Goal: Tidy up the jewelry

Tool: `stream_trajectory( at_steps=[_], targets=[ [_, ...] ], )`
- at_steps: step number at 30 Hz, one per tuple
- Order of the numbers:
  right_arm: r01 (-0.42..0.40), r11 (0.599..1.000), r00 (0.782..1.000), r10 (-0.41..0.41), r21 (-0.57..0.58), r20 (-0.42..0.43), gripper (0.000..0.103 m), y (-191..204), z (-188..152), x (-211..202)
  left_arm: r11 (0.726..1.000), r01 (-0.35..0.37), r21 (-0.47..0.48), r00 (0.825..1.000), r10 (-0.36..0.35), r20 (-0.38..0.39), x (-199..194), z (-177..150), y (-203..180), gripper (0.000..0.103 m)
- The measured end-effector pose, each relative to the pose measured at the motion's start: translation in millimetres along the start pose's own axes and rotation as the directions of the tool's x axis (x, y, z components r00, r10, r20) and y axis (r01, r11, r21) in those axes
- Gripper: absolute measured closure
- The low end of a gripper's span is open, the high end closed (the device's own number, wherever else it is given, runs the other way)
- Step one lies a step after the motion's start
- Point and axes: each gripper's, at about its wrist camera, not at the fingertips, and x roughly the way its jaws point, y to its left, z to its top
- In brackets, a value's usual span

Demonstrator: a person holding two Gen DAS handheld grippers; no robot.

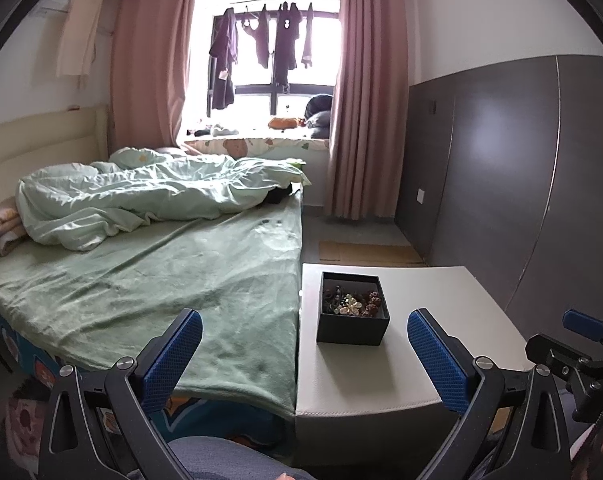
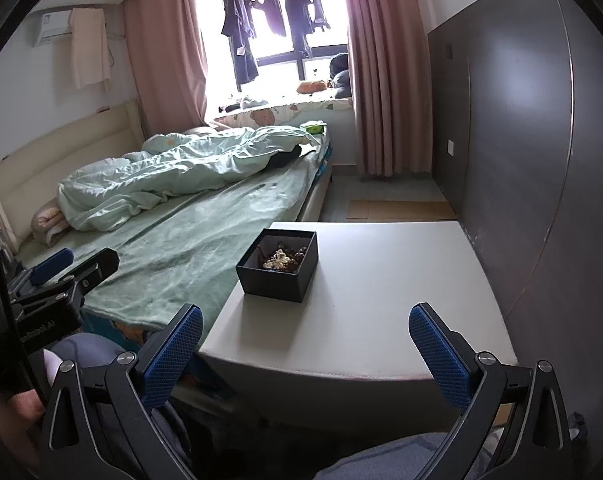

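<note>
Blue-padded fingers of the left hand-held gripper (image 1: 304, 354) are standing wide apart in the left wrist view, gripping nothing, hanging above the seam between the green bed (image 1: 161, 272) and the white tabletop (image 1: 433, 312). Black box (image 1: 353, 310) is sitting on the tabletop near its bed-side edge, lid off, with the jewelry (image 1: 353, 302) lying inside in a tangle: pale flower piece, reddish beads, dark cords. Right wrist view: right hand-held gripper (image 2: 306, 354) is also gaping, empty, short of the tabletop's near edge, box ahead and left. All pieces already lying boxed would fit either a heap awaiting sorting or a finished put-away. Judgement: any pick is calling for a straight descent inside the walls, pinching one strand only, since the cords look snag-prone and the light box may be dragging along.
</note>
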Motion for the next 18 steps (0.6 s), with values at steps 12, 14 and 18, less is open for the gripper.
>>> stream_trajectory(
  at_steps=[12, 14, 18],
  targets=[
    [0.011, 1.0, 1.0, -0.011, -0.012, -0.003, 0.0, 2.9, -2.9, -1.7, 1.0, 0.021, -0.018, 1.0, -0.021, 0.009, 1.8, -2.3, 4.3, 0.0],
    [0.019, 1.0, 1.0, -0.019, -0.017, -0.006, 0.0, 2.9, -3.4, -0.2, 1.0, 0.025, -0.018, 1.0, -0.025, 0.016, 1.7, -2.7, 4.7, 0.0],
    [0.017, 1.0, 1.0, -0.017, -0.004, -0.013, 0.0, -0.3, -3.5, 3.1, 0.999, 0.033, -0.026, 0.999, -0.033, 0.032, 3.0, -5.1, 6.0, 0.0]
  ],
)
